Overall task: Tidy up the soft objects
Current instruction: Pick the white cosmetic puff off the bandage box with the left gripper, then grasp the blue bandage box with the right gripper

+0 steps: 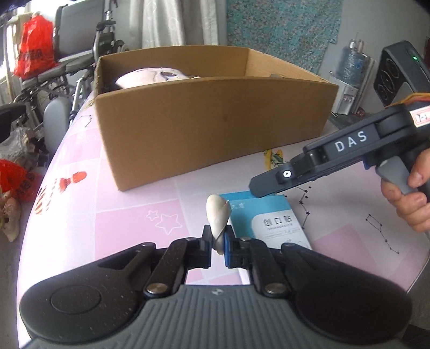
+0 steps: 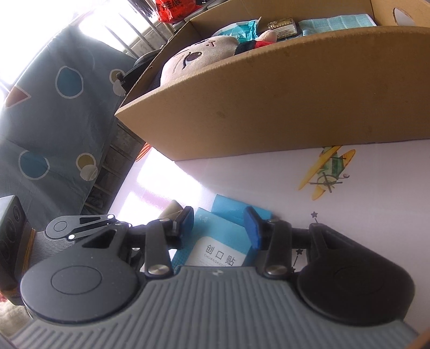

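Note:
My left gripper is shut on a small cream soft piece, which sticks up above the pink tablecloth. Just right of it lies a blue plaster box. In the right wrist view my right gripper straddles that blue box, with both blue pads against its sides. From the left wrist view the right gripper comes in from the right, over the box's far corner. Behind stands an open cardboard box holding a pale plush toy.
The cardboard box also holds a teal packet and a light blue cloth. A hand grips the right tool. A wheelchair and red bags stand past the table's left edge.

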`<state>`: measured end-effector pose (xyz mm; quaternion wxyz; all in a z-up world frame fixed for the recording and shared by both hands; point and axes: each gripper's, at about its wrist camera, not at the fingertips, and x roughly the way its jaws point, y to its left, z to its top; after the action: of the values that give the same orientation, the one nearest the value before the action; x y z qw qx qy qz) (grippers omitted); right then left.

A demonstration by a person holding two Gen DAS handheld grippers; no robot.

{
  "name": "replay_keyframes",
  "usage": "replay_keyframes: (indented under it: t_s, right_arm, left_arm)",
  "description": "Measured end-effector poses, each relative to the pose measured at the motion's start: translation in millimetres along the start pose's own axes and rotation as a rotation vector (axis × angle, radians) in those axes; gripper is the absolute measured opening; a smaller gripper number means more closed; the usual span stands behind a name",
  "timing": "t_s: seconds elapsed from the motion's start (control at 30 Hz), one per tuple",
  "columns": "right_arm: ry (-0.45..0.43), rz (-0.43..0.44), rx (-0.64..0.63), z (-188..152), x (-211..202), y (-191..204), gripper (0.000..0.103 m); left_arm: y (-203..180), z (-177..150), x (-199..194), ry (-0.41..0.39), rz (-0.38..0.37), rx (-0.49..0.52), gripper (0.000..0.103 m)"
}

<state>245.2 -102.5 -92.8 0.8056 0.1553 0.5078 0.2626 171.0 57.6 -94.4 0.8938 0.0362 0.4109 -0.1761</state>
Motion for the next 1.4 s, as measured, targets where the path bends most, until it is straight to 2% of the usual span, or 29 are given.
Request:
replay_keyframes:
  t_s: [0.07, 0.13, 0.17, 0.27, 0.33, 0.4, 0.53, 0.6, 0.73, 0.97, 1.0, 1.03, 1.1, 1.17, 1.3, 1.4]
  right_arm:
    - [0.0, -0.005, 0.002, 0, 2, -1, 0.041]
    - [-0.006, 0.001, -0.011, -1, 1, 1, 0.041]
    - [-0.006, 0.008, -0.022, -1, 1, 3, 0.04]
    - [-0.002, 0.015, -0.058, 0, 2, 8, 0.04]
    - [0.006, 0.01, -0.087, 1, 3, 10, 0.04]
    - [0.002, -0.001, -0.106, 2, 4, 9, 0.041]
    - [0.018, -0.043, -0.112, 2, 11, 5, 0.04]
    - [0.052, -0.069, -0.097, 1, 19, 2, 0.039]
    - [0.048, -0.087, -0.08, 1, 13, -1, 0.036]
    - [0.029, -0.146, -0.03, -5, -10, -24, 0.037]
    - [0.037, -0.154, -0.016, -7, -13, -29, 0.035]
    - [0.044, -0.176, -0.028, -10, -15, -31, 0.025]
    - [0.05, -0.201, -0.059, -16, -22, -33, 0.023]
    - [0.056, -0.178, -0.022, -18, -28, -36, 0.026]
    - [0.014, -0.072, 0.012, -12, -39, -33, 0.028]
    - [0.048, 0.015, 0.034, -3, -29, -27, 0.043]
  left_arm:
    - [8, -2, 0, 0.04, 0.044, -0.03, 0.02]
    - [13, -6, -1, 0.065, 0.105, -0.036, 0.054]
    - [15, -7, -3, 0.067, 0.123, -0.033, 0.058]
    - [16, -11, -20, 0.052, 0.147, -0.041, 0.06]
    - [12, -13, -31, 0.05, 0.128, -0.062, 0.067]
    - [5, -16, -39, 0.055, 0.089, -0.08, 0.069]
    - [-23, -20, -38, 0.066, 0.013, -0.07, 0.084]
    - [-41, -17, -30, 0.066, -0.001, -0.032, 0.084]
    - [-66, -11, -10, 0.09, -0.006, 0.043, 0.083]
    - [-75, -12, 0, 0.108, 0.029, 0.095, 0.079]
    - [-74, -13, 0, 0.11, 0.034, 0.1, 0.079]
    - [-73, -13, -1, 0.109, 0.038, 0.103, 0.078]
    - [-70, -13, -3, 0.108, 0.048, 0.104, 0.077]
    - [-65, -13, -5, 0.106, 0.048, 0.106, 0.076]
    - [-58, -9, -11, 0.08, 0.041, 0.12, 0.075]
    - [-52, -1, -18, 0.036, 0.014, 0.11, 0.075]
